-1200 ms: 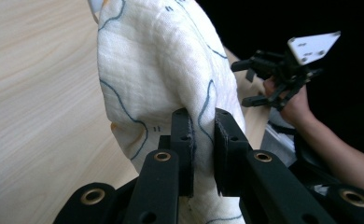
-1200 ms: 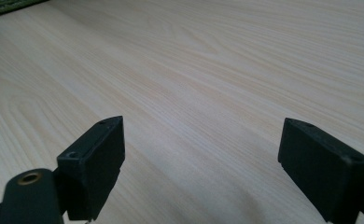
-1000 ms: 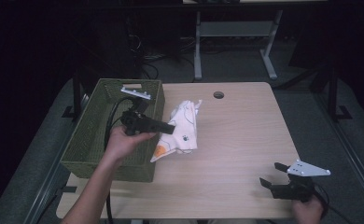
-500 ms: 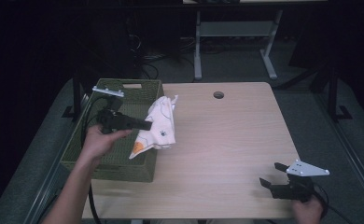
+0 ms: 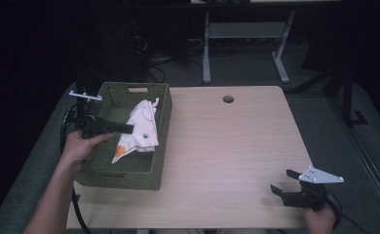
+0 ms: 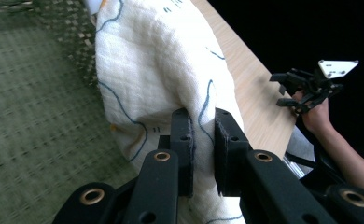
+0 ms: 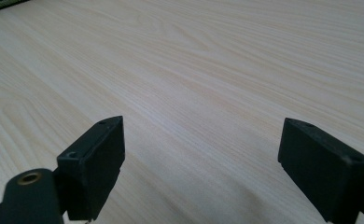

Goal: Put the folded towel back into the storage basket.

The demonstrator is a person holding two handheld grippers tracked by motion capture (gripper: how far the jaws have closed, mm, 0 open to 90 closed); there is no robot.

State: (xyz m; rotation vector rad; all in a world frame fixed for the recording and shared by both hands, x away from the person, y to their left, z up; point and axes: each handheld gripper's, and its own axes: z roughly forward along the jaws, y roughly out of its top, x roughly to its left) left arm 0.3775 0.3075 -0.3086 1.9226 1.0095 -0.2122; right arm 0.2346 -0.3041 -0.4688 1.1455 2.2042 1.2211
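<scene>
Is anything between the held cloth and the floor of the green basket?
Nothing visible. The left gripper is shut on the cloth, which hangs over the basket; the woven floor beneath looks bare.

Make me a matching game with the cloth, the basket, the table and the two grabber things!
Things:
1. cloth
2. basket
3. table
4. left gripper
5. right gripper

States:
a. green and woven, at the table's left side
b. jaws wide apart with nothing between them, low over the near right corner
c. white with blue lines and an orange patch, hanging over the basket
d. light wood with a round hole near the far edge
e. jaws pinched on a fold of fabric

Pairs: 1-c, 2-a, 3-d, 4-e, 5-b
</scene>
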